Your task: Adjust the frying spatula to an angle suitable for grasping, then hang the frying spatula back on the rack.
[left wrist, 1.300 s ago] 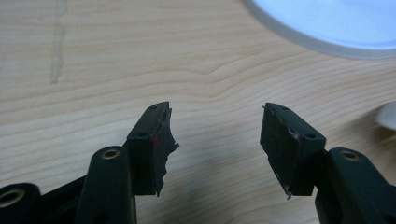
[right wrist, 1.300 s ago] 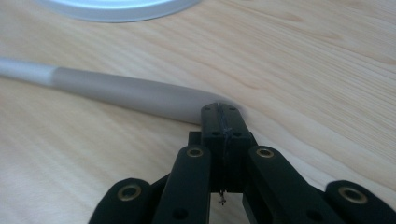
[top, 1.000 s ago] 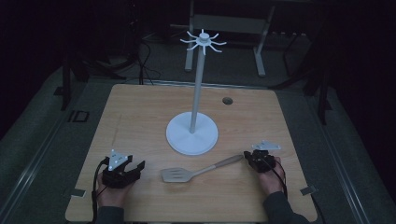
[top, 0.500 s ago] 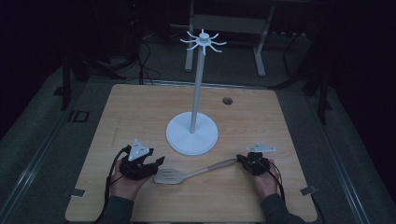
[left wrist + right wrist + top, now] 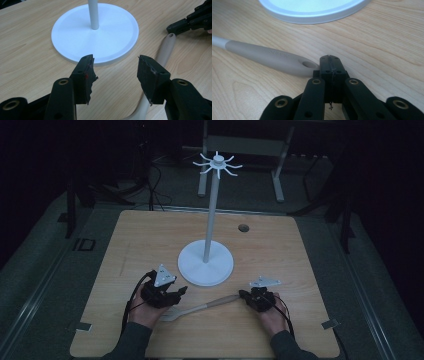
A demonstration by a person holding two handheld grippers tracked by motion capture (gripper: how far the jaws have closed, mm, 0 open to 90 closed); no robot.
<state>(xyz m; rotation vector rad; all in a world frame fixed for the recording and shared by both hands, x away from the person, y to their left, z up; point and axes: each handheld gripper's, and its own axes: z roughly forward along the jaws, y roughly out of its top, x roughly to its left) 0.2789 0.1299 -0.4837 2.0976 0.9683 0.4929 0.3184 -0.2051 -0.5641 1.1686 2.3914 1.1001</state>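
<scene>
Two hand-held grippers low over the table, one jaw pair apart, the other together.

The left black two-jaw gripper [image 5: 181, 290], held in the person's left hand [image 5: 145, 309], points forward and to the right; its jaws stand wide apart with nothing between the pads, having just been closing a little. The right black two-jaw gripper [image 5: 242, 294], in the right hand [image 5: 272, 314], points left, its jaws pressed together on nothing. Both dark-sleeved forearms enter from the bottom edge.

High view looks forward and down from above the near edge of the light wooden table [image 5: 150, 240], far off. Both gripper views sit low and close, sharing the round white stand base [image 5: 95, 30] and beige spatula handle [image 5: 269, 60].
</scene>
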